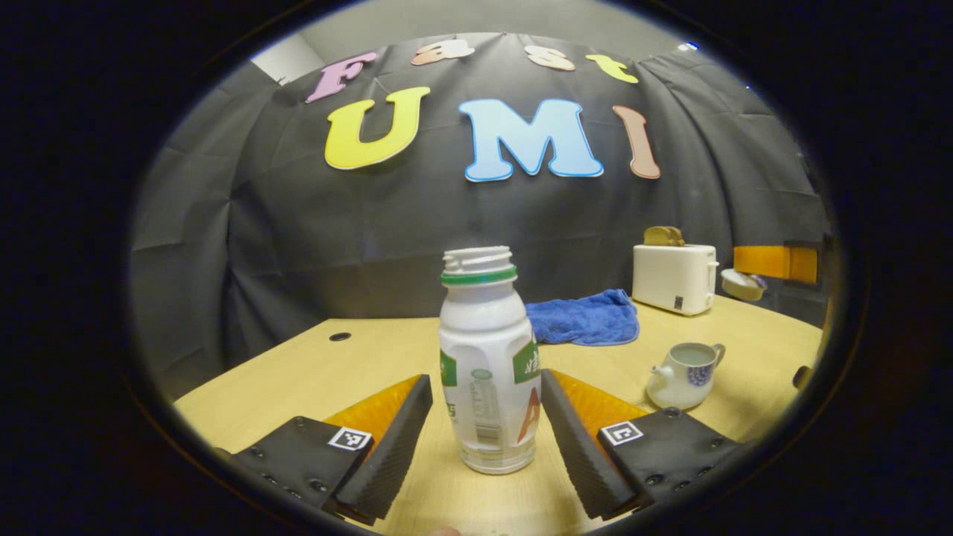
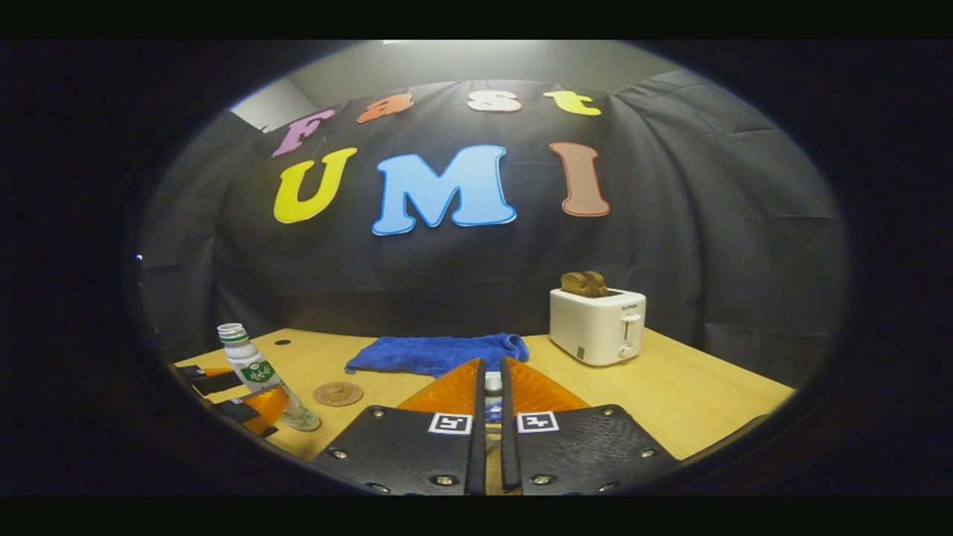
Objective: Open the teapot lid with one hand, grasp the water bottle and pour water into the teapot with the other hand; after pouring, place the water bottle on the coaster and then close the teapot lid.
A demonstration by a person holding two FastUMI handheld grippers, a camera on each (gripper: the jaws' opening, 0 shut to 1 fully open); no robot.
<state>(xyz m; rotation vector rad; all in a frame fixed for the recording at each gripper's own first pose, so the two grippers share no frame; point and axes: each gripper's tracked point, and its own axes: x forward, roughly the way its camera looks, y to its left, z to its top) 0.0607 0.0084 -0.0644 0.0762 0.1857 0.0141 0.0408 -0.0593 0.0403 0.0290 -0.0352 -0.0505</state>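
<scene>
Left gripper (image 1: 488, 439): jaws spread wide to either side of the uncapped water bottle (image 1: 488, 365), which stands upright on the table (image 1: 298, 372); neither finger visibly touches it. Right gripper (image 2: 488, 394): fingers nearly closed on a small knobbed object, probably the teapot lid, though too little shows to be sure. Teapot (image 1: 683, 374): lidless, to the right of the bottle and well apart. Coaster (image 2: 337, 393): just beside the bottle in the right gripper view. Risks, as judged: an off-centre closure could tip the open bottle and spill it; a loose grip could let the smooth wall slip during the pour. Surroundings: blue cloth (image 1: 584, 318) and toaster (image 1: 674, 278) stand behind, clear of the bottle-to-teapot path.
</scene>
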